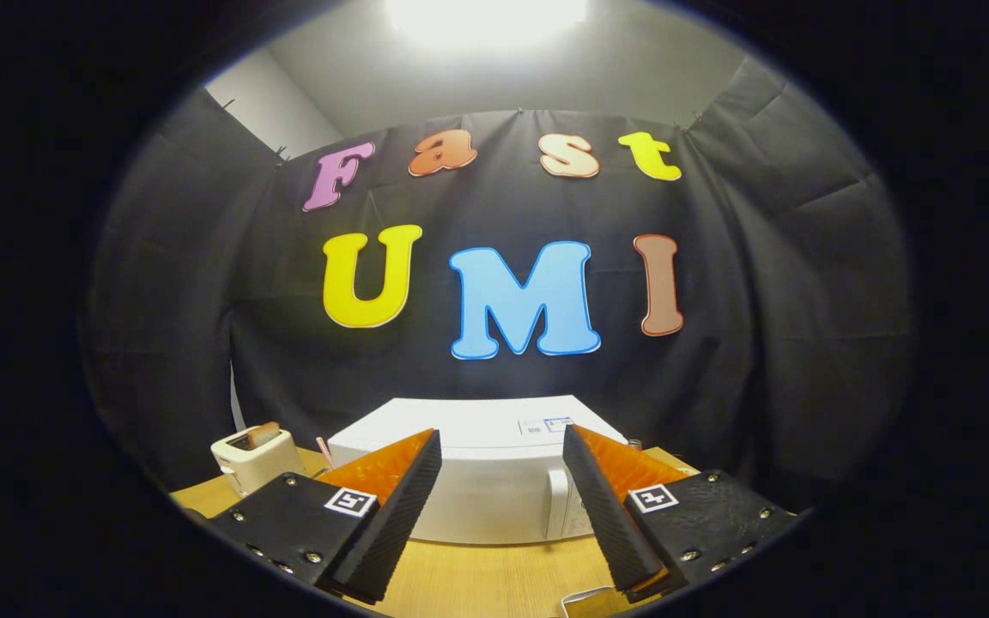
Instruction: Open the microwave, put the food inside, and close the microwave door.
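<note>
Gripper (501, 468): lower centre, jaws spread wide, holding nothing.
Microwave (482, 481): white, door closed, beyond the fingers, on wooden table (477, 579).
Toaster (256, 457): lower left, beside microwave.

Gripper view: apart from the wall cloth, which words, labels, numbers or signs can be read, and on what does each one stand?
Sticker on top of the microwave: too small to read.
Square markers on the open gripper, which holds nothing: black-and-white patterns, no words.
Toaster: no text to be seen.
</note>
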Action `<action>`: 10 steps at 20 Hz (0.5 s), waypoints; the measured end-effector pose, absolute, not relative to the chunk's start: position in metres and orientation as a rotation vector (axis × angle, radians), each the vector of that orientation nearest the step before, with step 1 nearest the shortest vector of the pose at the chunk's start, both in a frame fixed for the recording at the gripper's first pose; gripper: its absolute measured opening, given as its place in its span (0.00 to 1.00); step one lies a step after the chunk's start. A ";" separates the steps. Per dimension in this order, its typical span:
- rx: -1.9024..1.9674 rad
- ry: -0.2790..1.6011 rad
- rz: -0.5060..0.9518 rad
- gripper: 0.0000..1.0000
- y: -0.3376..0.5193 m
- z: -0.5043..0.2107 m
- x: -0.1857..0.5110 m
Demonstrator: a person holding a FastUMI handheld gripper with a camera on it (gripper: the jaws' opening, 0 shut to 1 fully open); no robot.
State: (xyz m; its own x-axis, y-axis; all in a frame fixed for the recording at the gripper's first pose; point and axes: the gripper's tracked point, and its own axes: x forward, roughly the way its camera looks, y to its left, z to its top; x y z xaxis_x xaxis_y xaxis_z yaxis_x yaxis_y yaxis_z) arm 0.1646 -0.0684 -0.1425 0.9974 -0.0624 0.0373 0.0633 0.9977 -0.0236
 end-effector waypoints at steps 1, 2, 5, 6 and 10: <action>-0.039 -0.035 -0.076 0.91 -0.076 -0.151 0.174; -0.048 -0.036 -0.090 0.92 -0.084 -0.161 0.183; -0.039 -0.025 -0.117 0.92 -0.101 -0.191 0.210; -0.032 -0.012 -0.120 0.92 -0.106 -0.202 0.220; -0.029 0.034 -0.133 0.92 -0.127 -0.241 0.257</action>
State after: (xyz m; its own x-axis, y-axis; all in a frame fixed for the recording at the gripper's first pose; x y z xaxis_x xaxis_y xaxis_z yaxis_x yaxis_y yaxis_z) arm 0.2569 -0.1265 -0.2407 0.9906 -0.1329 -0.0318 0.1319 0.9908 -0.0314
